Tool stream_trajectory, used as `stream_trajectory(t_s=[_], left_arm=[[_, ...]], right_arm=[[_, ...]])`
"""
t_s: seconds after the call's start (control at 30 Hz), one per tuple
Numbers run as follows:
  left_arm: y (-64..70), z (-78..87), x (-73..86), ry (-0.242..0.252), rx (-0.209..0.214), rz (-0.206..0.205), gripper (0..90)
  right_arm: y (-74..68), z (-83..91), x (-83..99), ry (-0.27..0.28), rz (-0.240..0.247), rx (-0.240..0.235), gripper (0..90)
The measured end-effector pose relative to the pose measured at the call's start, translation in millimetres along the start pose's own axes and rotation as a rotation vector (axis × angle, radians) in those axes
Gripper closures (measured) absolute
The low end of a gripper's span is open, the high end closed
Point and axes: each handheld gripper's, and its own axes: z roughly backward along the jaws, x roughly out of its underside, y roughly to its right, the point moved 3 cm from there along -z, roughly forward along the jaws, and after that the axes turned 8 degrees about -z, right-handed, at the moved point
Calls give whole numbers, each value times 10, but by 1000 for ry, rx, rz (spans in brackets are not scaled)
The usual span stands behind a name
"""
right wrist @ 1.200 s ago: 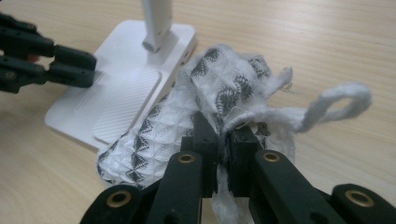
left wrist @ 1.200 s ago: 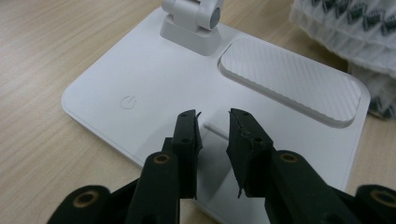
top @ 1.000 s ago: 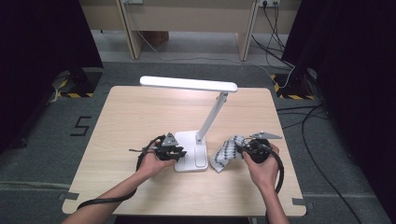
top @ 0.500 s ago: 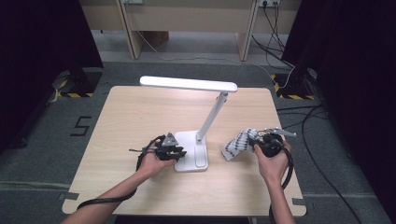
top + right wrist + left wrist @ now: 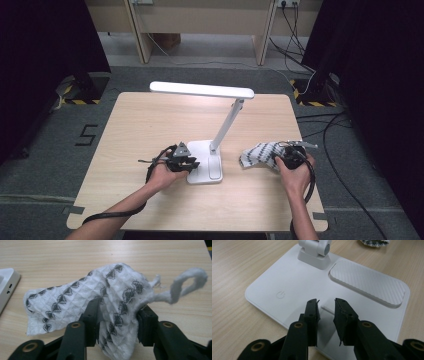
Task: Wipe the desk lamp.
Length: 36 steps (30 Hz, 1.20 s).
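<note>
While the white desk lamp stands mid-table, both tongs work beside it.
Right tongs are clamped on the white, black-patterned waffle cloth just right of the lamp's base; left tongs hover slightly apart over that base.

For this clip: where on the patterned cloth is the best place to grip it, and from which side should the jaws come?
Probably the bunched fold by the loop end. The cloth lies flat toward the lamp base but humps up there, giving jaws something to close on. Coming low from the person's side, as the right gripper does with its jaws around that fold, suits it. The loop looks too thin.
</note>
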Motion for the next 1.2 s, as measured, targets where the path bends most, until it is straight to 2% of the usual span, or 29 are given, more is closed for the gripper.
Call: stream_trajectory(t_s=[0.2,0.27,0.4,0.43,0.5,0.53,0.6,0.63,0.67,0.7,0.73,1.0,1.03,1.1,1.13,1.17,1.2], left_arm=[[4,8,2,-6,-5,1,703],[4,7,5,-2,-7,5,698],[7,9,6,-4,-8,8,696],[6,11,6,-5,-7,10,692],[4,15,7,-8,-8,14,684],[2,17,9,-9,-9,17,677],[-8,24,18,-8,-7,29,670],[-8,24,18,-8,-7,29,666],[-20,34,28,-9,-11,35,664],[-26,45,32,-9,-13,36,666],[-26,57,34,-5,-14,41,665],[25,199,24,10,3,25,643],[56,228,36,6,19,20,612],[78,242,48,2,29,22,573],[126,279,84,-5,37,17,554],[126,279,84,-5,37,17,539],[169,309,113,-10,50,12,524]], right_arm=[[-22,121,-39,1,17,40,506],[-26,166,-55,2,18,54,503],[-40,222,-78,22,17,72,507],[-73,270,-92,39,25,92,528],[-143,310,-101,54,25,93,569],[-185,327,-107,64,44,92,578],[-300,361,-115,72,77,77,599],[-300,361,-115,72,77,77,599],[-401,381,-116,70,94,65,608],[-425,387,-121,71,111,63,616],[-466,393,-117,67,111,57,618],[-607,420,-99,68,147,36,647],[-674,403,-59,54,169,3,674],[-751,365,4,21,172,-27,708],[-806,328,56,-6,187,-38,729],[-806,328,56,-6,187,-38,729],[-893,252,143,-43,206,-74,758]])
